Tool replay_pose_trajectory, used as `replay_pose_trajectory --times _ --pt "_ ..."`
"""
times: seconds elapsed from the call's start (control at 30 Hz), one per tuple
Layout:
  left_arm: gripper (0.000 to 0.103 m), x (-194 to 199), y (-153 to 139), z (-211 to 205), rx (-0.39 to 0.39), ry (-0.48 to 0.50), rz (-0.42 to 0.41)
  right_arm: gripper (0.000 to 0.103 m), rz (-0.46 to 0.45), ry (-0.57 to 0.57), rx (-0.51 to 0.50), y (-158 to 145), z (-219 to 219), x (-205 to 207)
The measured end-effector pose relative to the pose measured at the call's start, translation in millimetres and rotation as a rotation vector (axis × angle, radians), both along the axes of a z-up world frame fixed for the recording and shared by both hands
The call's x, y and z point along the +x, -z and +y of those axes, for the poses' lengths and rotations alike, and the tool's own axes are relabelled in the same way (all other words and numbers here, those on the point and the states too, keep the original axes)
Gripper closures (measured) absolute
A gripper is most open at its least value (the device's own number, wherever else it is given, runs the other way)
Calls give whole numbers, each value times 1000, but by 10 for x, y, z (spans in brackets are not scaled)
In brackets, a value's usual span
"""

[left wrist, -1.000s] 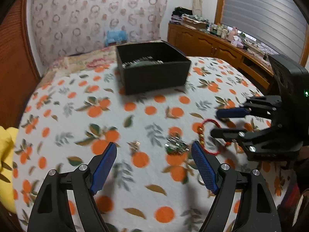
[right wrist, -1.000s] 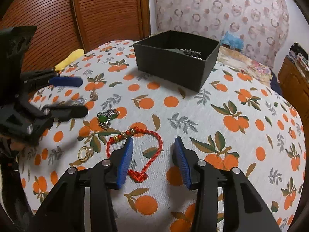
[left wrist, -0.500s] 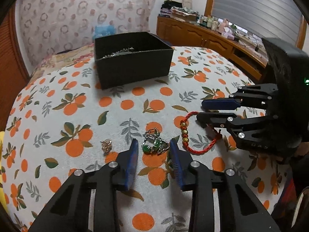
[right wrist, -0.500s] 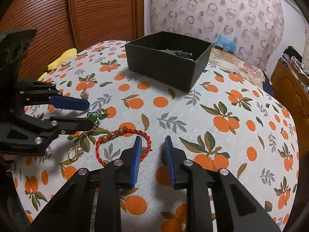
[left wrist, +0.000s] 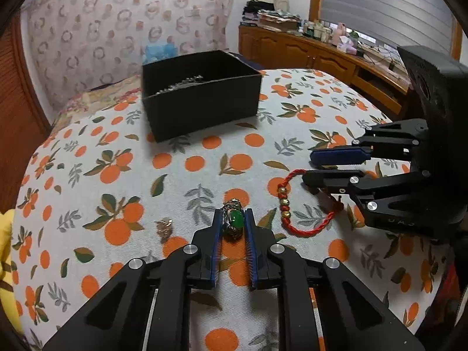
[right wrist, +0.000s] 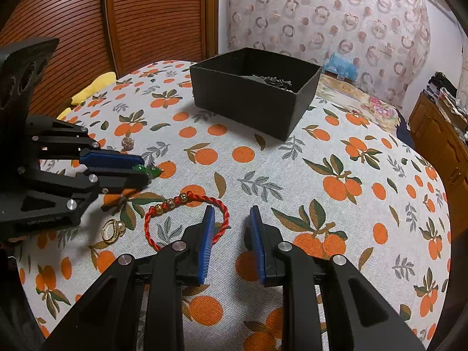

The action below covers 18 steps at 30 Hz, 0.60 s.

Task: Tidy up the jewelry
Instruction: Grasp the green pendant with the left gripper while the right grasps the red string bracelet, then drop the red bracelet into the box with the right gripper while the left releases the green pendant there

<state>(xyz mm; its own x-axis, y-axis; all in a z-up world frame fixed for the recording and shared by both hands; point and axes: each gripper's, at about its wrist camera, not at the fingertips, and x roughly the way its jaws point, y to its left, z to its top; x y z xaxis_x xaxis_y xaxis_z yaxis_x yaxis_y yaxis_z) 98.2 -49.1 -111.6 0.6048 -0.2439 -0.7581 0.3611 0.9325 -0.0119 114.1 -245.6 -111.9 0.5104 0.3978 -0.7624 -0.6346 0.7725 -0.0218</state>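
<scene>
Green-stone ring now clamped by left gripper; bracelet not yet taken.

The left gripper (left wrist: 233, 223), wide open a second ago, has been closed on the green ring (left wrist: 234, 222), which still lies on the tablecloth (left wrist: 204, 181). The right gripper (right wrist: 231, 219) has narrowed but remains unclenched, one finger over the red bracelet (right wrist: 187, 204). Transfer to the black box (left wrist: 201, 108) is judged next.

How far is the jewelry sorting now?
Done: some chains already lie in the black box. In hand: the left tool is shut on the green ring. Left: red bracelet, pearl ring, small earring. The right tool is open.
</scene>
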Motion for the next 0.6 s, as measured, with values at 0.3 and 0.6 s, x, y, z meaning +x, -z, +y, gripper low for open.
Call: replay_pose_trajectory --times 0.3,0.6 --pt "90 -184 -198 133 -59 -21 -58 93 -7 -34 -10 -3 36 -36" --pt "90 -273 -437 221 -98 -34 -118 101 -60 -26 42 -201 63 -118"
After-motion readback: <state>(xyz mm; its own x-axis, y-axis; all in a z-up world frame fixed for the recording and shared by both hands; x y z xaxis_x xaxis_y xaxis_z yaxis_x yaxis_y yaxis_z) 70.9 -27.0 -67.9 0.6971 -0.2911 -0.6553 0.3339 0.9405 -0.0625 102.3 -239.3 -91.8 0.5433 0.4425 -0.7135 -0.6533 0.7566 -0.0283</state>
